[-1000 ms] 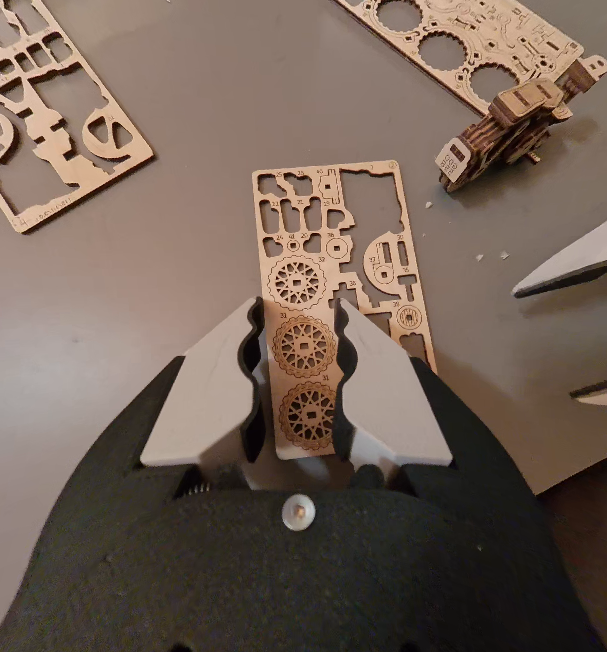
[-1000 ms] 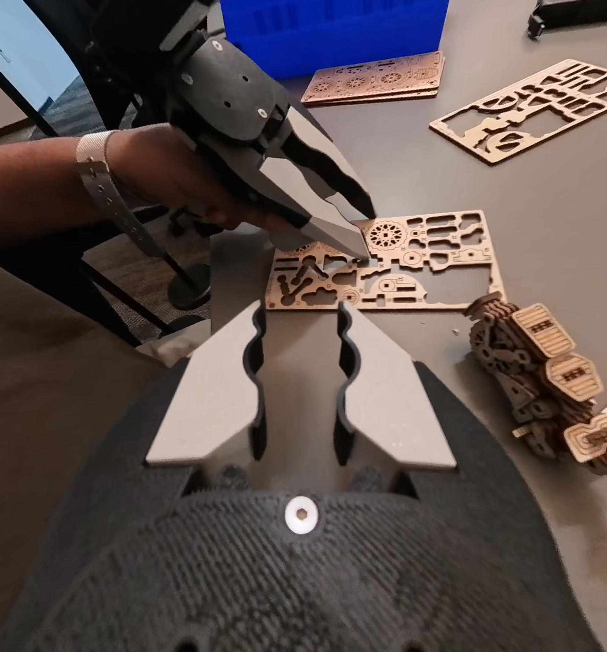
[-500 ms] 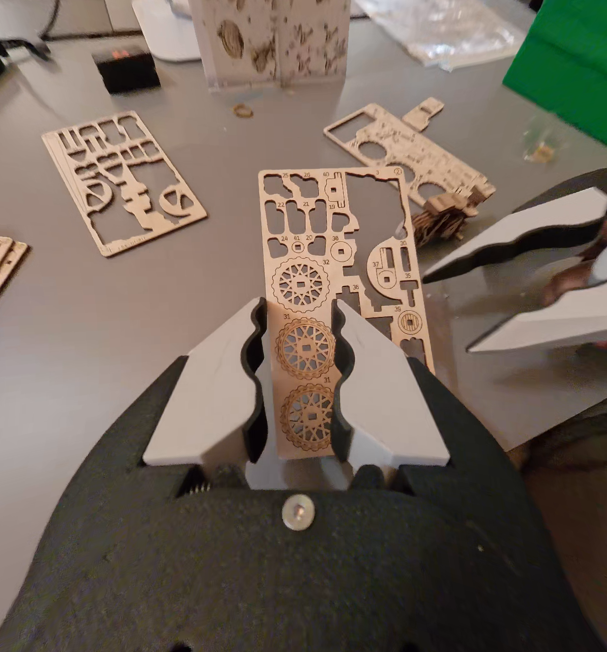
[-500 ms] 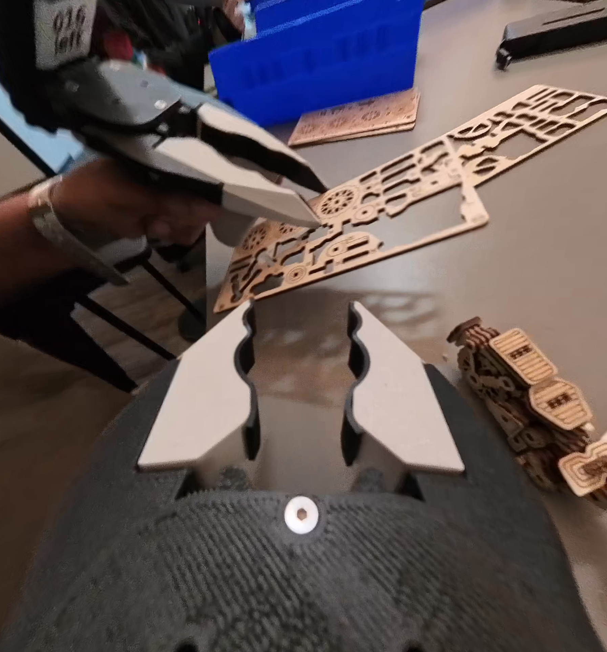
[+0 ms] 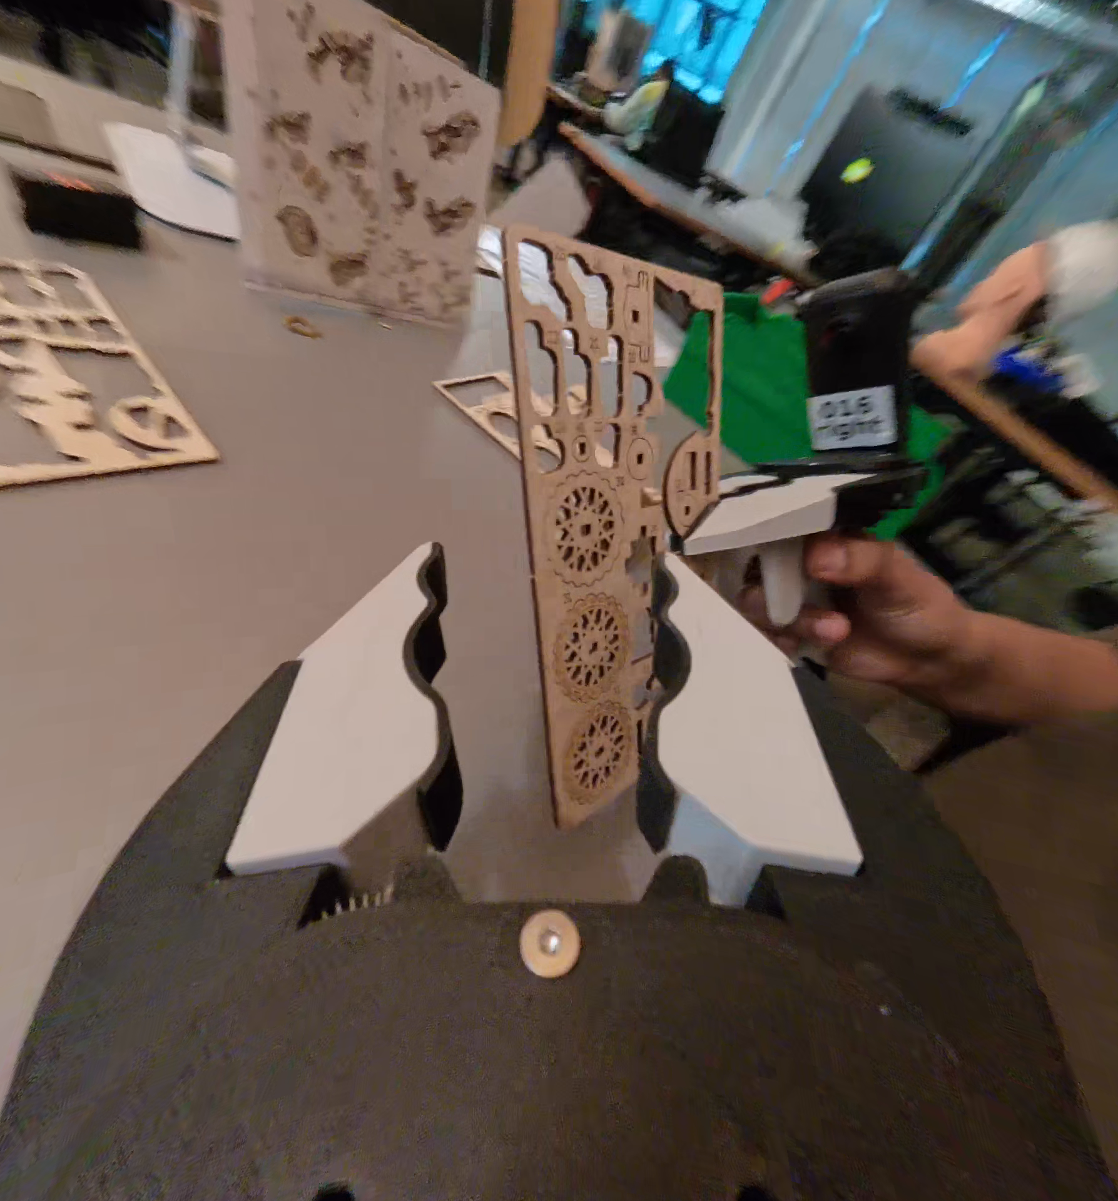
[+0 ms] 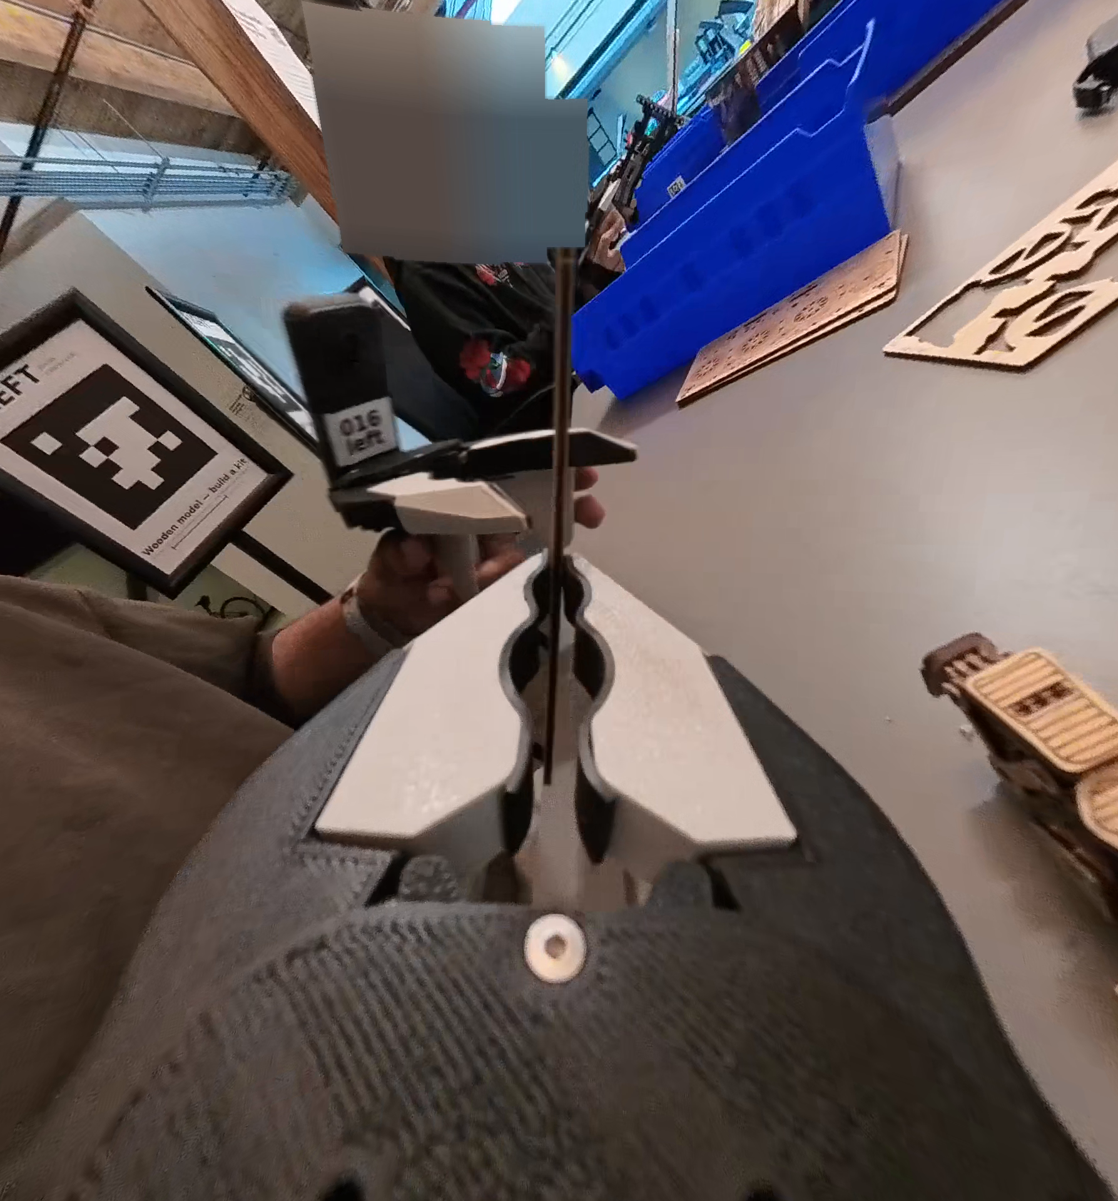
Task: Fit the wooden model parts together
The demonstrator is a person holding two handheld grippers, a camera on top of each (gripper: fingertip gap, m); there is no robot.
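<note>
The wooden parts sheet [image 5: 598, 520] stood upright above the grey table [image 5: 283, 585], clamped edge-on between the narrow fingers of the right gripper [image 6: 555, 565]. The left gripper [image 5: 549, 559] was spread wide around its lower end (right finger touching it). The blue bin [image 6: 757, 240] held something dark, too blurred to name. A half-built wooden model [image 6: 1056, 747] and other sheets [image 6: 796, 325] lay nearby, a busy workshop behind
</note>
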